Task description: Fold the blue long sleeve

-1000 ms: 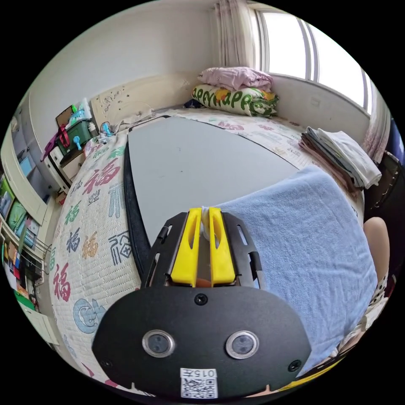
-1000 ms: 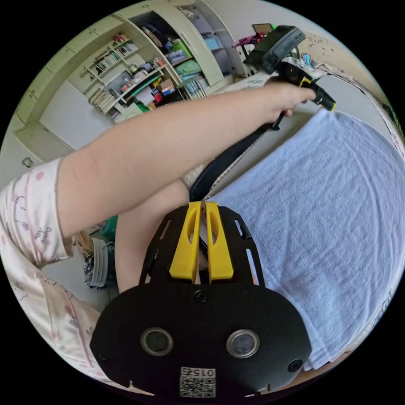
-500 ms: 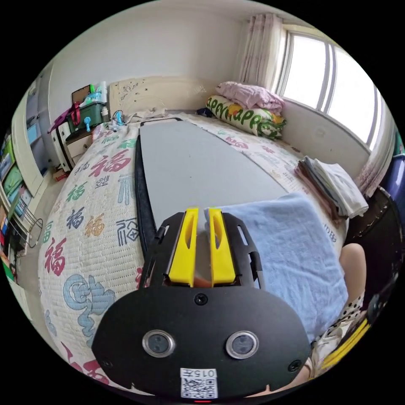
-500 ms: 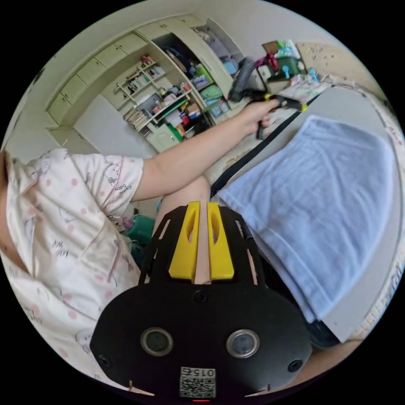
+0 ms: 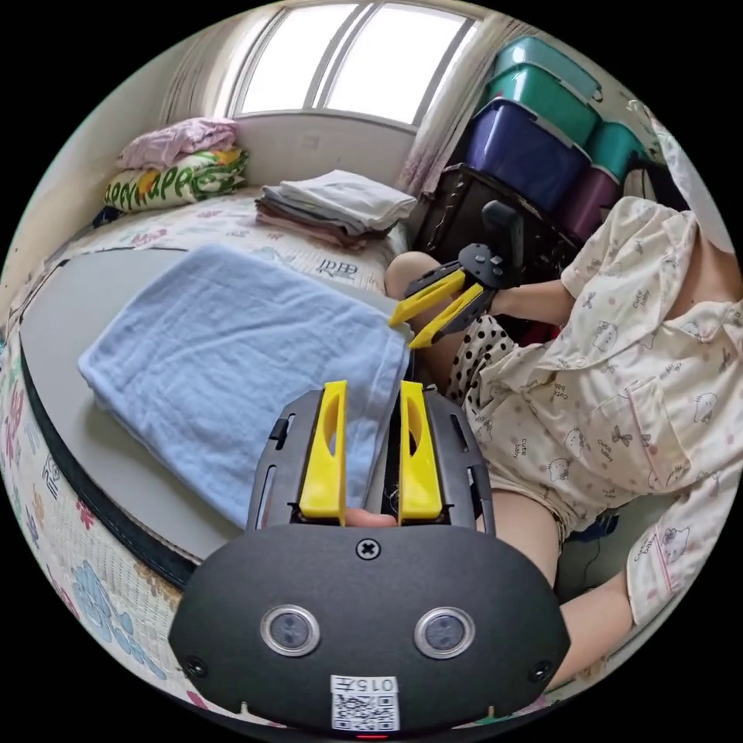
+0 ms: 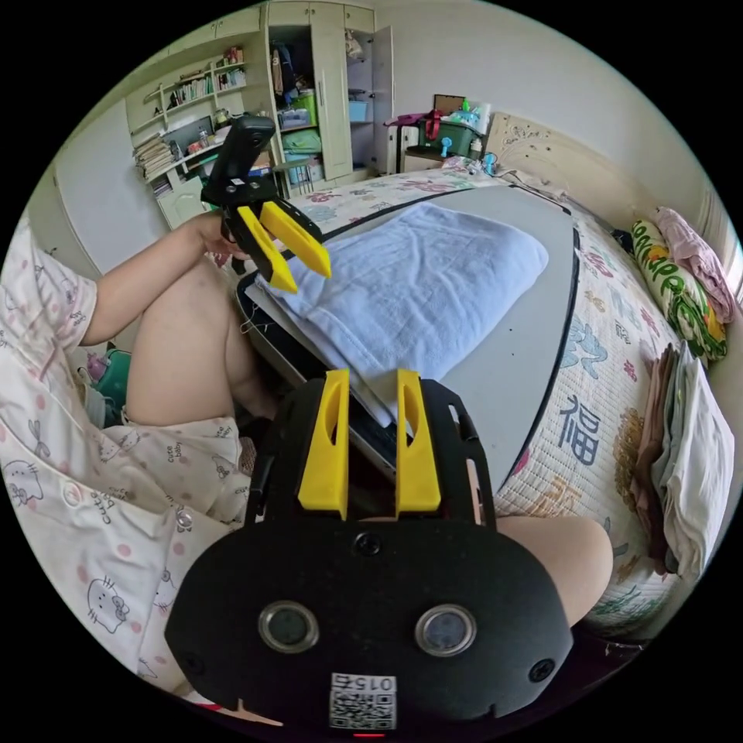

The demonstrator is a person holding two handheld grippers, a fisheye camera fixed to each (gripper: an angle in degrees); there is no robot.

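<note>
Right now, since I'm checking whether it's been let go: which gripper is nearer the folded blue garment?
Hard to tell. The left gripper hangs open at one corner of the blue garment; the right gripper hangs open at another.

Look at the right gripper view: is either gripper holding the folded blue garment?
No: the left gripper and right gripper both have fingers spread, and the blue garment lies free on the grey board.

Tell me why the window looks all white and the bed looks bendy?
In the left gripper view the window is glare-washed by daylight. In the right gripper view the fisheye lens bows the gray board and quilt; the blue cloth stays sharp.
</note>
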